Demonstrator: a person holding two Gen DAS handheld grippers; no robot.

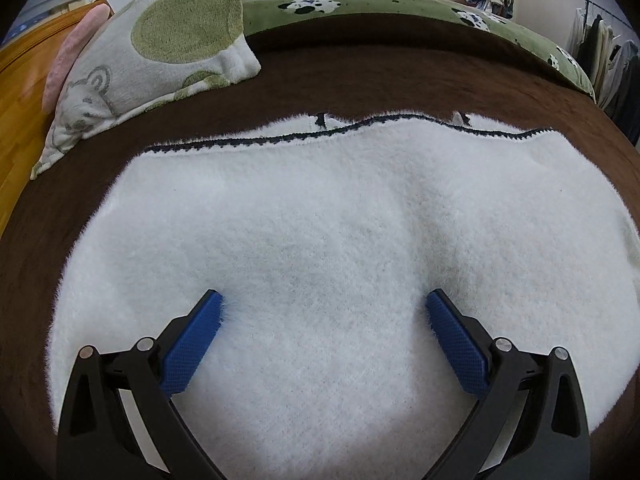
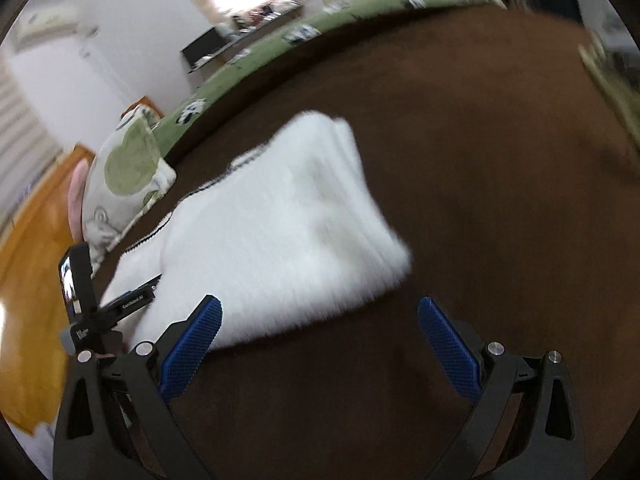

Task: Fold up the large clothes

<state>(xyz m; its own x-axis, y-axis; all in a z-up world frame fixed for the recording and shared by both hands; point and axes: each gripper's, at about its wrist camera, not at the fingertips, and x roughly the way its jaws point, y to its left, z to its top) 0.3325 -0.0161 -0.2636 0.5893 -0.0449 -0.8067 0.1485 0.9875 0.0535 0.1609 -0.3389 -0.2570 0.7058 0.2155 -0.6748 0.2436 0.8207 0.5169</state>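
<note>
**Sweater folded on bed, both claws open**

White fuzzy sweater (image 1: 320, 240) lies flat on the brown blanket (image 1: 380, 68), mid-bed, dark-trimmed edge facing the far side. In the right wrist view it reads as a folded stack (image 2: 280, 216); that frame is motion-blurred.

Left gripper (image 1: 323, 304): jaws spread wide, blue pads resting on the fuzz, nothing clamped.
Right gripper (image 2: 319, 312): jaws spread wide, empty, over bare blanket at the sweater's near edge.

Pillow (image 1: 160, 52) sits at the bed's far-left corner. Green blanket (image 1: 400, 4) along the far edge.
</note>
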